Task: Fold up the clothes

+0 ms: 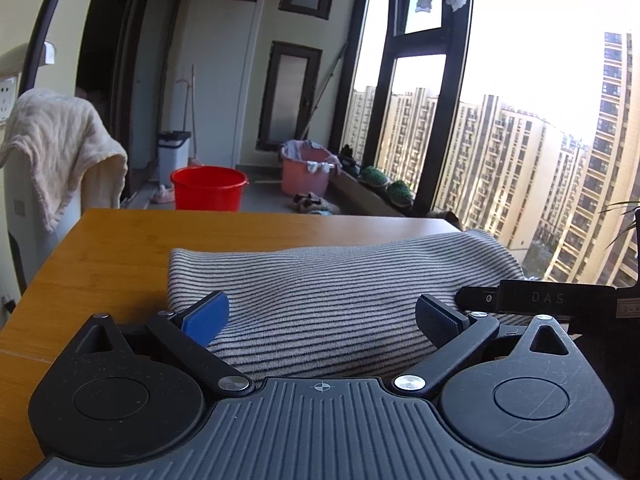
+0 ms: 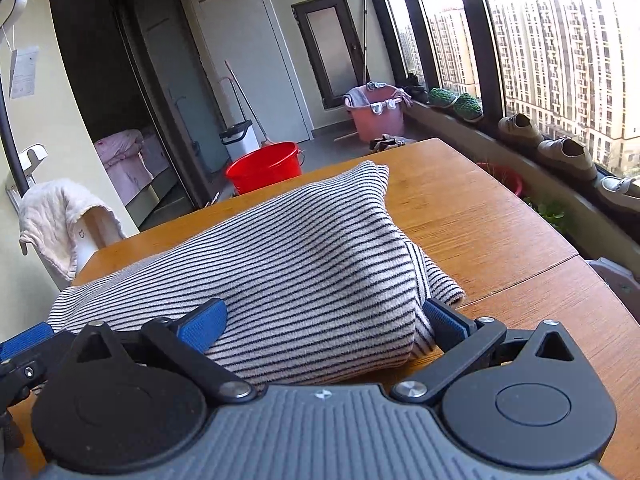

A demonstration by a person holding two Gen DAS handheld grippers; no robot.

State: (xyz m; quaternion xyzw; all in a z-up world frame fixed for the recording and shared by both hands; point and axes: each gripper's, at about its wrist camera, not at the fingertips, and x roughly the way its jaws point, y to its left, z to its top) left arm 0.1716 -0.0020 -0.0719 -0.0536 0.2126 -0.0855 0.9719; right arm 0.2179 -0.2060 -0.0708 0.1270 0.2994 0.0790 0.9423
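Both tongs stand spread wide at the near edge of the wooden table (image 2: 472,208). Between the blue pads of the left gripper (image 1: 322,320) and of the right gripper (image 2: 324,320) bulges the folded striped garment (image 2: 280,248), which lies on the table's near middle; neither pair pinches it. Beyond the far edge, on the floor, sit a red bucket (image 1: 209,188) and, to its right by the window, a pink basket (image 1: 306,170) of laundry. Far left, a cream towel (image 1: 60,148) hangs over a white appliance.
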